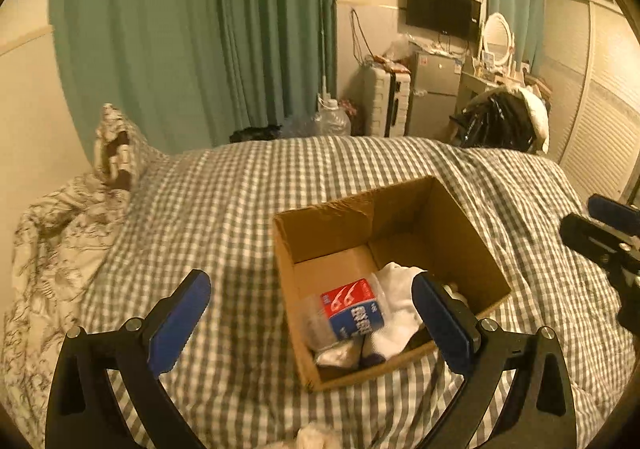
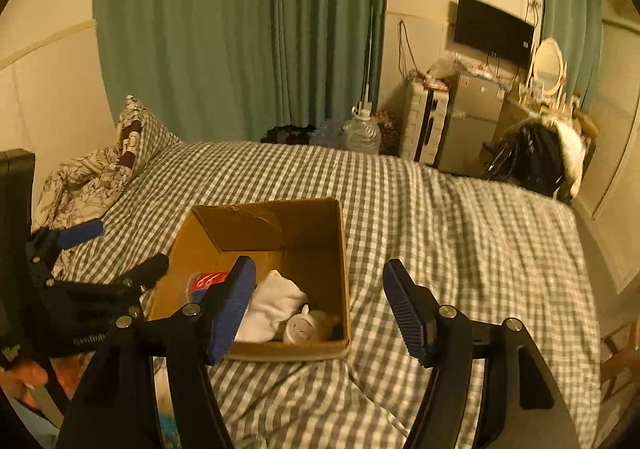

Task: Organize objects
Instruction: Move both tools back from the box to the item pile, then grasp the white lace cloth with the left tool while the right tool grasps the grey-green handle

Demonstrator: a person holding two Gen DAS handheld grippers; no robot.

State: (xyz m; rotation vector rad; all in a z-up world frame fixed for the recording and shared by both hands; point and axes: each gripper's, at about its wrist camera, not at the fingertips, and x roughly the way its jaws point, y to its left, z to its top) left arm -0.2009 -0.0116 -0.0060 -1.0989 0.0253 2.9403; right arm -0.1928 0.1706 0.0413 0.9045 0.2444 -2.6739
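An open cardboard box (image 1: 460, 233) (image 2: 342, 249) sits on the checked bed cover. Inside lie a clear packet with a red and blue label (image 1: 352, 309) (image 2: 208, 281), white socks (image 1: 396, 313) (image 2: 276, 305) and a small white round object (image 2: 302, 327). My left gripper (image 1: 312, 301) is open and empty, its fingers straddling the box's near left wall. My right gripper (image 2: 320, 301) is open and empty over the box's right near corner. The right gripper also shows at the right edge of the left wrist view (image 1: 608, 233), and the left gripper shows at the left in the right wrist view (image 2: 96, 257).
The bed (image 1: 240, 209) (image 2: 460, 249) carries a crumpled patterned duvet and pillow (image 1: 72, 217) (image 2: 100, 173) at the far left. A white cloth (image 1: 316, 437) lies at the near edge. Beyond the bed stand green curtains, a water jug (image 1: 332, 121), a suitcase, a fridge and a dressing table.
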